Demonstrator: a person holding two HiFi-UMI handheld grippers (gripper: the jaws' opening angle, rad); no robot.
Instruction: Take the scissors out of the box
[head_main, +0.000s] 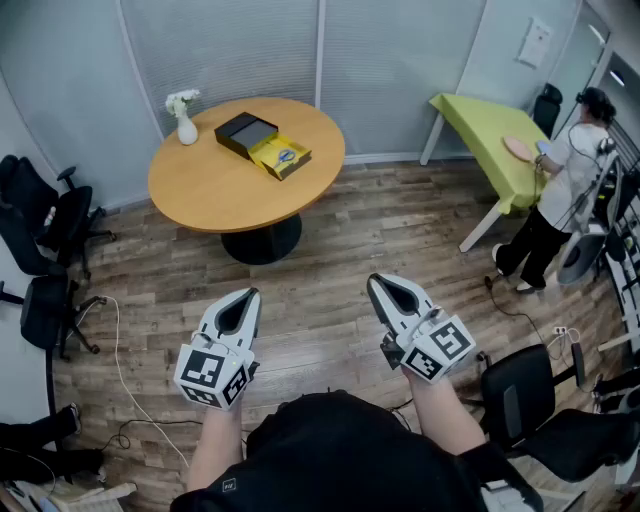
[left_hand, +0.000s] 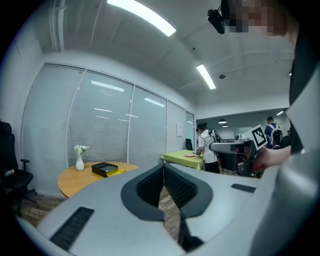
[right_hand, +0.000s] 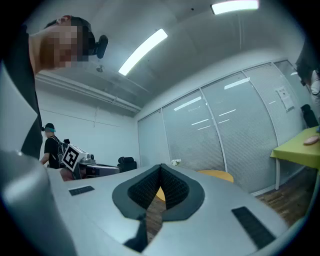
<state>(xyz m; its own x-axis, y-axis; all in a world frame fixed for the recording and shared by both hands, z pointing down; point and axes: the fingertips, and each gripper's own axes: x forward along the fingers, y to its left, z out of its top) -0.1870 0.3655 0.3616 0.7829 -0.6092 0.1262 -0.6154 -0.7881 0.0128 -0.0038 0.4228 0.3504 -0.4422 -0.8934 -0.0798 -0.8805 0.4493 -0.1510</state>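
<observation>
On the round wooden table across the room sits a black box. Beside it is a yellow tray holding a small blue item, too small to make out. My left gripper and right gripper hover over the floor, well short of the table, both pointing toward it. Each is shut, jaws meeting at the tip, nothing held. In the left gripper view the black box shows far off past the closed left gripper. The right gripper view shows the right gripper closed, with the table edge beyond it.
A white vase with flowers stands on the table's left. Black office chairs line the left wall and another chair is at my right. A green table with a person beside it is far right. A cable lies on the floor.
</observation>
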